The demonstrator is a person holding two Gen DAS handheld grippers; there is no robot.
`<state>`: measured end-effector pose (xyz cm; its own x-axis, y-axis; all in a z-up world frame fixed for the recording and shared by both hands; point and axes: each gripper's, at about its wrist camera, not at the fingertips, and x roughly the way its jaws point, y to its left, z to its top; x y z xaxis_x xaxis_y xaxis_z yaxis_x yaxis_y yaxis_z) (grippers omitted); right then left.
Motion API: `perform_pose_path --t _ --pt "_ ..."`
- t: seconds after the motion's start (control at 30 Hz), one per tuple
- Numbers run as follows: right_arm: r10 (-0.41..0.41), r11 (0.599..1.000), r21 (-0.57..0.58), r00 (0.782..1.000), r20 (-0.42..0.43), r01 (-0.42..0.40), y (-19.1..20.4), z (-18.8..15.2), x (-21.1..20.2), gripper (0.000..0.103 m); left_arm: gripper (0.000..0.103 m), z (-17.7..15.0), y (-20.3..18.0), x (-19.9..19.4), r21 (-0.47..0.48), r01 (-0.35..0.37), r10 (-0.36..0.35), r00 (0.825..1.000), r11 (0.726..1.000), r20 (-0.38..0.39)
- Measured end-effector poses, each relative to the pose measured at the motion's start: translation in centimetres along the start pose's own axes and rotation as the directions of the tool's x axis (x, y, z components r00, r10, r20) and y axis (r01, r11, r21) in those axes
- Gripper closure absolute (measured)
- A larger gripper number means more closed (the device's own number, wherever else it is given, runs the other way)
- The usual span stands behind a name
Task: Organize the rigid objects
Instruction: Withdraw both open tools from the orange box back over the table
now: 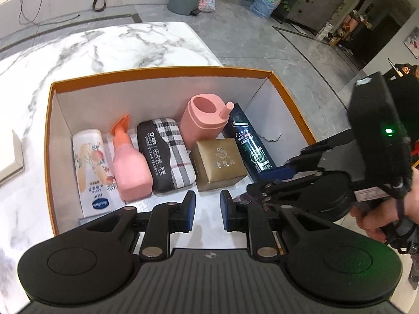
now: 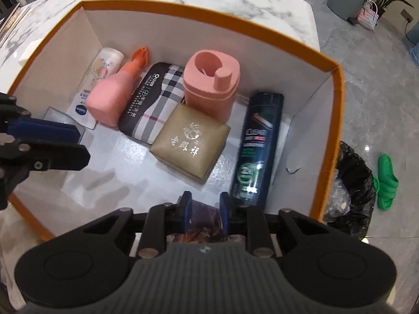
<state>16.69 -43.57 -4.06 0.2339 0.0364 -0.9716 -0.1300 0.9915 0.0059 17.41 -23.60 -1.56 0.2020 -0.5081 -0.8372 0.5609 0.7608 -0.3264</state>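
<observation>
An orange-rimmed box [image 2: 337, 99] sits on the marble table [image 1: 110, 44], and the objects lie in a row on its floor: a Vaseline tube [image 1: 90, 167], a pink spray bottle [image 1: 129, 162], a plaid pouch [image 1: 167, 154], a pink container [image 1: 203, 121] standing upright, a gold box [image 1: 218, 164] and a dark Clear shampoo bottle [image 2: 258, 146]. The right gripper [image 2: 205, 210] hovers over the near right part of the box, its jaws narrowed around a dark patterned item [image 2: 203, 222] too blurred to name; the shampoo bottle lies just ahead and right of its tips. The left gripper [image 1: 208, 206] has its jaws apart with nothing between them, poised above the bare box floor just short of the pouch and the gold box
</observation>
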Motion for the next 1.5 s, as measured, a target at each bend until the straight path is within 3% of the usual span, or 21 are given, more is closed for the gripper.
perform_pose_path --t 0.2,0.43,0.7,0.77,0.83,0.9,0.97,1.07,1.2,1.3,1.4,1.5 --pt "0.037 0.998 0.050 0.999 0.015 -0.037 -0.7 -0.3 1.7 0.082 0.081 0.0 0.1 0.0 0.006 0.018 -0.018 0.999 1.000 0.032" --pt "0.015 0.999 0.050 1.000 -0.017 -0.014 -0.3 -0.4 1.6 0.081 0.081 -0.2 0.9 -2.8 0.006 -0.005 0.005 0.995 1.000 0.104" --pt "-0.045 0.999 0.021 0.986 0.158 0.042 2.1 -0.3 -3.4 0.080 0.078 -1.3 4.4 -9.6 0.016 -0.083 0.076 0.969 0.996 0.234" --pt "-0.036 0.999 0.006 0.971 0.236 0.036 3.2 0.0 -5.5 0.063 0.078 -1.8 6.1 -11.5 0.007 -0.127 0.121 0.958 0.992 0.260" --pt "-0.011 1.000 -0.002 0.946 0.325 0.012 4.6 0.3 -7.5 0.057 0.078 -2.5 7.9 -13.1 -0.017 -0.189 0.186 0.939 0.982 0.288" --pt "0.022 0.999 -0.035 0.917 0.399 -0.009 6.8 0.9 -9.0 0.057 0.078 -3.5 9.7 -14.4 -0.039 -0.236 0.237 0.922 0.971 0.306" --pt "0.050 0.997 -0.082 0.891 0.452 -0.014 9.2 1.8 -9.8 0.048 0.078 -4.5 11.2 -15.1 -0.050 -0.285 0.286 0.905 0.957 0.315" --pt "0.104 0.988 -0.149 0.857 0.505 -0.032 12.9 3.4 -10.1 0.045 0.076 -5.8 13.4 -15.3 -0.057 -0.326 0.328 0.896 0.944 0.300" --pt "0.155 0.976 -0.212 0.865 0.477 -0.058 17.6 6.7 -8.1 0.045 0.069 -6.9 15.8 -14.0 -0.031 -0.357 0.351 0.894 0.934 0.278" --pt "0.176 0.967 -0.246 0.887 0.427 -0.074 20.6 9.0 -5.7 0.045 0.063 -6.8 16.8 -12.1 0.034 -0.365 0.344 0.902 0.931 0.261" --pt "0.163 0.961 -0.269 0.909 0.383 -0.058 22.8 10.9 -3.2 0.046 0.053 -6.6 17.7 -10.5 0.127 -0.372 0.333 0.908 0.919 0.253" --pt "0.131 0.960 -0.278 0.935 0.330 -0.037 24.1 12.7 -0.6 0.048 0.041 -5.9 18.7 -8.4 0.231 -0.392 0.337 0.909 0.890 0.244"
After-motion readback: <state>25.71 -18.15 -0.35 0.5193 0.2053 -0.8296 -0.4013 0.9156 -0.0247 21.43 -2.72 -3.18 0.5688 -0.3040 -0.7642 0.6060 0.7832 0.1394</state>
